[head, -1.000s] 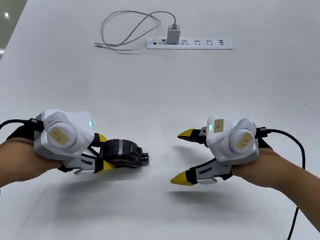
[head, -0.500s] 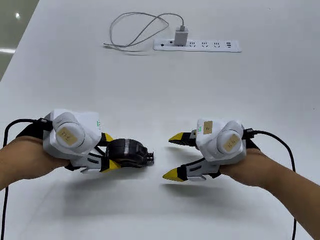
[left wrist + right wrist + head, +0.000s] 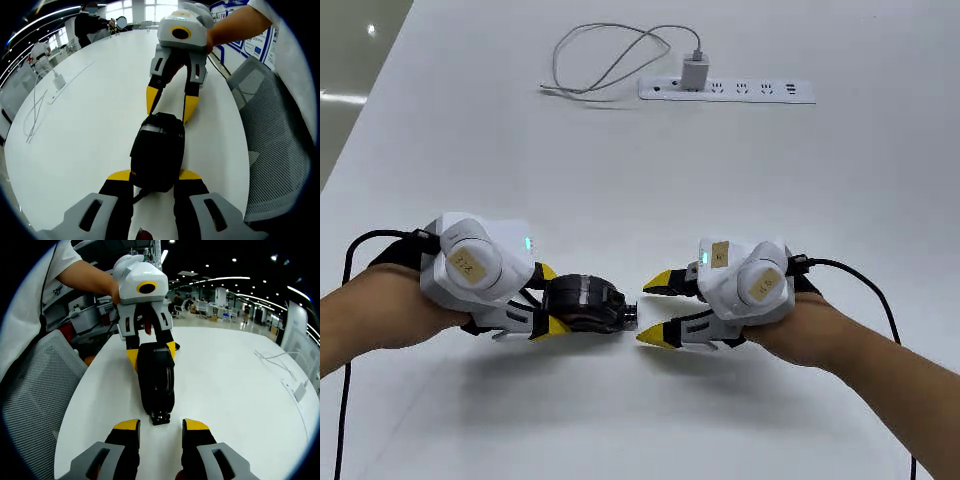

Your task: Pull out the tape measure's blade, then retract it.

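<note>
A white table [image 3: 740,190] seen from above, with a person's two hands each holding a gripper low over its near edge, facing one another. The left gripper [image 3: 552,299] has its yellow-tipped jaws closed on the sides of a black tape measure [image 3: 585,303], holding the case just above or on the tabletop, with its mouth turned toward the other hand. This grip looks meant to anchor the case so the blade can be drawn away from it. The right gripper [image 3: 653,310] holds nothing. Its jaws are parted to a moderate gap, and their tips sit just beside the small end hook [image 3: 160,417] at the front of the case. In the right gripper view the hook lies almost between the two tips, which suggests the jaws are lined up to close on it. No blade is drawn out yet, so the pull appears about to start. The hook is small, so a slightly off closing could miss it. Well apart at the far side lie a white power strip [image 3: 750,90] with a charger [image 3: 695,72] plugged in and a looped cable [image 3: 610,55].
</note>
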Demonstrator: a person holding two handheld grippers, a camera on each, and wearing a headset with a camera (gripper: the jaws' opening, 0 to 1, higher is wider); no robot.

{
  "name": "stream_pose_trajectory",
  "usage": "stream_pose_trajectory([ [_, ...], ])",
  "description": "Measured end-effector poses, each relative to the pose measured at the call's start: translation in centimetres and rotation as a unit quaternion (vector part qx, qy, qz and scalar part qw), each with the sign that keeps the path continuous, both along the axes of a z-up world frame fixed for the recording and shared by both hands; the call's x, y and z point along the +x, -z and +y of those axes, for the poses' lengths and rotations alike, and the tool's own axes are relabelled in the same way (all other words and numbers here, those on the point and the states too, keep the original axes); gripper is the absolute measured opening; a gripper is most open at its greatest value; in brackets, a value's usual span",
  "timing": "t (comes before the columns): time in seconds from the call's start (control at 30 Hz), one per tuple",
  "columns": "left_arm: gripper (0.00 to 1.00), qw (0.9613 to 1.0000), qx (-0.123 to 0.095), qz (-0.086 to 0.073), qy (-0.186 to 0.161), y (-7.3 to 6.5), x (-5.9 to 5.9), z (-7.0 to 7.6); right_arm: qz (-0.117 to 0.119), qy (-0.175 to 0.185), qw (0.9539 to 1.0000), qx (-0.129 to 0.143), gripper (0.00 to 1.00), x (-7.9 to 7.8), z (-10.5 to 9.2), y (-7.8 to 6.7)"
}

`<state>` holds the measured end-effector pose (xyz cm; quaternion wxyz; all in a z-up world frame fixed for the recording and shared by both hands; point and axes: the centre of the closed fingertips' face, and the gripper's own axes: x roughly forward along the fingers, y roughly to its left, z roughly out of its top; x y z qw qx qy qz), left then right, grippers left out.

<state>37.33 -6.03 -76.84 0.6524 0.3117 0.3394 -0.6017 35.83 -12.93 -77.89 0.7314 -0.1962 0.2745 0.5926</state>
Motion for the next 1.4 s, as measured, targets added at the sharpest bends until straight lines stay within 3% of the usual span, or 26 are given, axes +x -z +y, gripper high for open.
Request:
stream_pose_trajectory([
  [0.63, 0.26, 1.0000, -0.001, 0.002, 0.003, 0.1, 0.1, 0.0, -0.012, -0.029, 0.9995, 0.004, 0.15, 0.3, 1.3, 0.8],
  [1.4, 0.26, 1.0000, -0.006, 0.005, -0.001, 0.1, 0.1, 0.0, -0.008, -0.038, 0.9990, 0.020, 0.12, 0.2, 1.5, 1.2],
])
